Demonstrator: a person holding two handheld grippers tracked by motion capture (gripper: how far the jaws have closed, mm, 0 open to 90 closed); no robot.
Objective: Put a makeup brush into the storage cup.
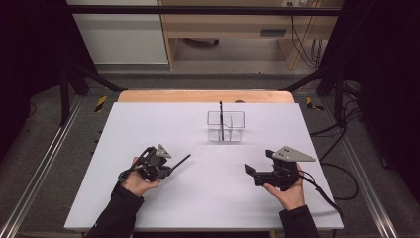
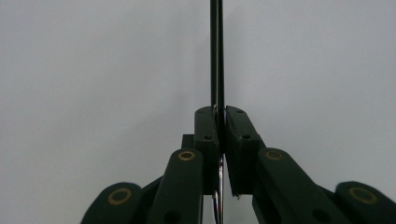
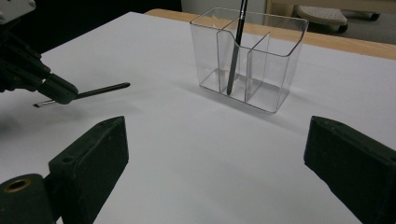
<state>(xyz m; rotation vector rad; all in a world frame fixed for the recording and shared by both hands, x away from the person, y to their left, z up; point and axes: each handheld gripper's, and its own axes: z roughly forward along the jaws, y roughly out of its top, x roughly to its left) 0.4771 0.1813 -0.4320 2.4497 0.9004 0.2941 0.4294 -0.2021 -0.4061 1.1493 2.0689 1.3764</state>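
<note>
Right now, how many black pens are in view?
2. One pen stands in the clear organizer; the other pen is clamped in the left gripper above the table.

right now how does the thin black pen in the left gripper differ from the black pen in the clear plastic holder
The held pen lies near level above the white table, clamped by the left gripper. The holder pen stands almost upright, leaning in a compartment of the clear holder, untouched. Both look slim and black.

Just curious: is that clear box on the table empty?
No. One dark pen stands leaning in the clear box's middle compartment; the others look empty.
</note>
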